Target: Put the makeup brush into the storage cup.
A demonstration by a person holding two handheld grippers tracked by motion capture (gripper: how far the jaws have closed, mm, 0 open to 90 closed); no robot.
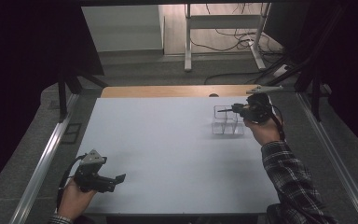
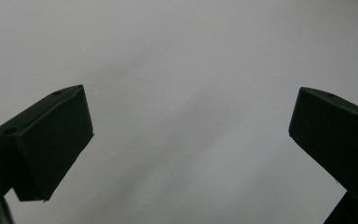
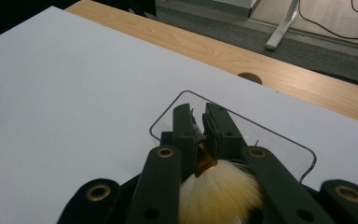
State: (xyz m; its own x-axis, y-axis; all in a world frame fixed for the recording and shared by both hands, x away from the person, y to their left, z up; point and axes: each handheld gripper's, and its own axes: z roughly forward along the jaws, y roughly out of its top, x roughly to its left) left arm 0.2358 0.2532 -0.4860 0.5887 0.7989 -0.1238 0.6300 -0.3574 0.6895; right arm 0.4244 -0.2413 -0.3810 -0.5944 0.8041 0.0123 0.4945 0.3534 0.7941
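Note:
My right gripper (image 1: 235,110) (image 3: 199,122) is shut on a makeup brush (image 3: 216,189) with cream bristles and a gold ferrule. The brush's thin dark handle (image 1: 223,110) points left in the high view. The gripper hovers over a clear acrylic organiser (image 1: 227,126) (image 3: 279,140) with several compartments, at the table's far right. Whether the handle touches the organiser, I cannot tell. Near the front left edge, my left gripper (image 1: 120,178) (image 2: 191,116) is open with nothing between its jaws, facing bare white table.
The white tabletop (image 1: 168,140) ends in a wooden strip (image 1: 168,91) at the far side, with a round hole (image 3: 249,77) in it. Beyond stand white desk legs (image 1: 188,42) and floor cables (image 1: 233,42). Metal rails (image 1: 42,158) run along both sides.

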